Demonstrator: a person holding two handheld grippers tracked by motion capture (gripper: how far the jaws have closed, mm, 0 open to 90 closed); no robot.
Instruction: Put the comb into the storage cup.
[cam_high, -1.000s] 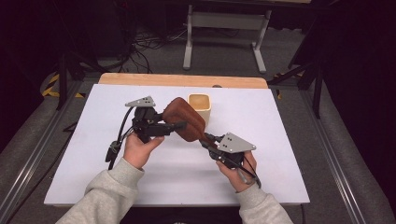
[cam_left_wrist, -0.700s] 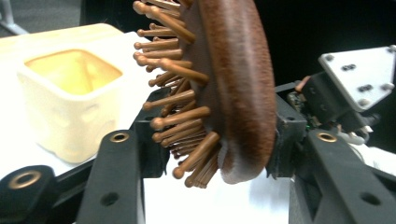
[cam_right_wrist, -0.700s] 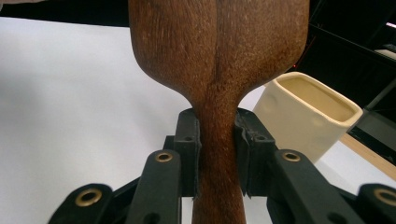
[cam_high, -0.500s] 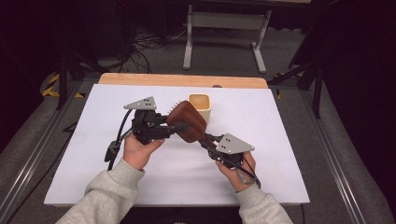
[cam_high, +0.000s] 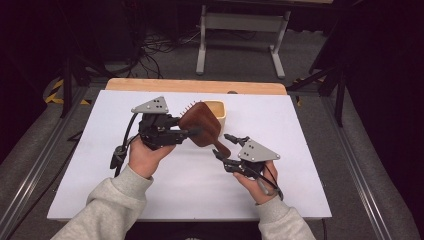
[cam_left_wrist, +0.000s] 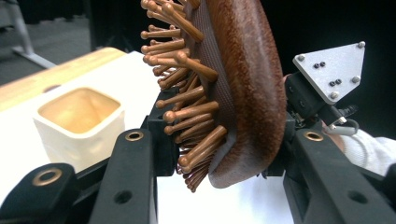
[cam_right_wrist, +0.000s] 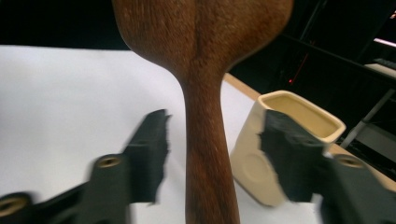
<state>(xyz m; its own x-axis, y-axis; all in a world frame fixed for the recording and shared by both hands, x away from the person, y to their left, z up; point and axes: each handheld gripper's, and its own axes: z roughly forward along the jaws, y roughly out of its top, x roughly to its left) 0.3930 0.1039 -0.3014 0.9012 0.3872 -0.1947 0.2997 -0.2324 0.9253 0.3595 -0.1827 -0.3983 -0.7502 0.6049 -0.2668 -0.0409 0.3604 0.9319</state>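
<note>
Wooden hairbrush (cam_high: 202, 125) held up above the white table top (cam_high: 300, 130), tilted, head toward the far edge, handle slanting down toward the right gripper (cam_high: 225, 147). Left gripper (cam_high: 192, 132) clamped on the brush head, one jaw among the bristles (cam_left_wrist: 187, 98), the other against the smooth back; jaws have just been closing a little. Right gripper let go: jaws just opened, standing apart on either side of the handle (cam_right_wrist: 205, 154) without pressing it. Cream square cup (cam_high: 216, 112) just behind the brush. Bare wooden strip (cam_high: 195, 86) along the far edge. Grey floor (cam_high: 240, 55) beyond, with tangled cables (cam_high: 157, 47) and a metal stand (cam_high: 240, 22), the room behind dark
</note>
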